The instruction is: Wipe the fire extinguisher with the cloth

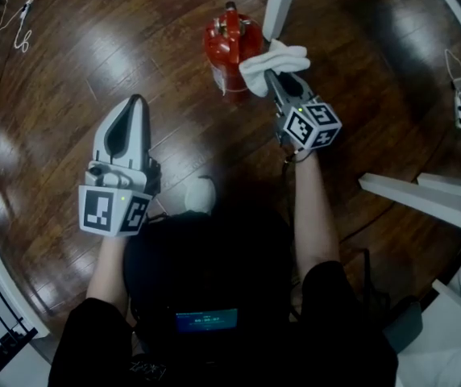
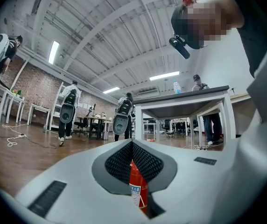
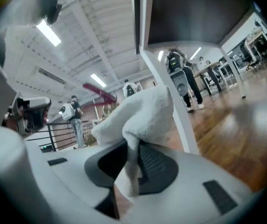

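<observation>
**Position of items.** The fire extinguisher [image 1: 229,51] stands upright on the wooden floor [image 1: 93,55] at the upper centre of the head view, just beside a white table leg [image 1: 279,2]. It is a red metal cylinder with a glossy skin, a printed label and a dark valve assembly on top.

**Right tongs.** The right tongs [image 1: 269,72] are clamped on the cloth [image 1: 275,59]. In the right gripper view a thin fold runs down between the ribbed dark pads [image 3: 154,160], and the bulk of the fabric mushrooms above the tips. The cloth is white, thick and nappy, like towelling. I judge the grip is set low on a fold so that a soft wad projects ahead of the hard tips and meets the paint first. In the head view the wad overlaps the right shoulder of the cylinder; I cannot confirm contact from these views.

**Left tongs.** The left tongs [image 1: 138,99] are closed tip to tip and hold nothing. In the left gripper view the textured pads meet at the point, and the extinguisher shows only through the gap below them, well beyond. They sit at centre left of the head view, apart from the cylinder. I judge this a standby position, available to steady the body, since a tall narrow cylinder may tip under a side push.
</observation>
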Demonstrator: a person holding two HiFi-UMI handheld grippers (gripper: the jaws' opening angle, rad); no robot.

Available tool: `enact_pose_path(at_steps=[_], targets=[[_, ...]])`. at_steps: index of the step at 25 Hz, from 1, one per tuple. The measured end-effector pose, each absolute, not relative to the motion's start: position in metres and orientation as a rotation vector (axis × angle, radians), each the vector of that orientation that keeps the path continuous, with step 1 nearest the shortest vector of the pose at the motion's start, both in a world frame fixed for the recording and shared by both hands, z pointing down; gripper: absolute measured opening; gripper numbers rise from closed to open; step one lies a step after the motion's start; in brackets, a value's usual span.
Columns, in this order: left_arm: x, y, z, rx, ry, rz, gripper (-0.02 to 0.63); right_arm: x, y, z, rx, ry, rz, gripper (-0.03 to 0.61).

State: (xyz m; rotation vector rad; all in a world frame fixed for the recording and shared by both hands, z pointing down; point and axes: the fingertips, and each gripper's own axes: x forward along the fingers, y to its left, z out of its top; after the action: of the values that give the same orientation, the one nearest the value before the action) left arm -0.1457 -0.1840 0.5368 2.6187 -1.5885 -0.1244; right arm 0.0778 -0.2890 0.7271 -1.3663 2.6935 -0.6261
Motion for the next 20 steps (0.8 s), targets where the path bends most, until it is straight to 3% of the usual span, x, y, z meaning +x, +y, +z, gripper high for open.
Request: enact_pose_path(at_steps=[4,8,13,20], targets=[[-0.148,-0.184,0.537,2.616,-1.593,-0.123,0.0,0.106,-0.318,0.641,-1.219,2.573,-0.539,0.078],[-0.144,-0.184,0.54,2.618,-1.58,-0.123,0.0,0.104,-0.352,0.627,-1.227,2.623,-0.546,0.078],[-0.144,-0.185,0.541,2.623,-1.57,-0.114,0.0,0.084,-0.37,0.688,-1.335,2.749,-0.641,0.076],[-0.15,-0.183,0.544,2.633,-1.554,-0.092,0.0,0.088,-0.362,0.841,-1.611,2.741,-0.981,0.074]])
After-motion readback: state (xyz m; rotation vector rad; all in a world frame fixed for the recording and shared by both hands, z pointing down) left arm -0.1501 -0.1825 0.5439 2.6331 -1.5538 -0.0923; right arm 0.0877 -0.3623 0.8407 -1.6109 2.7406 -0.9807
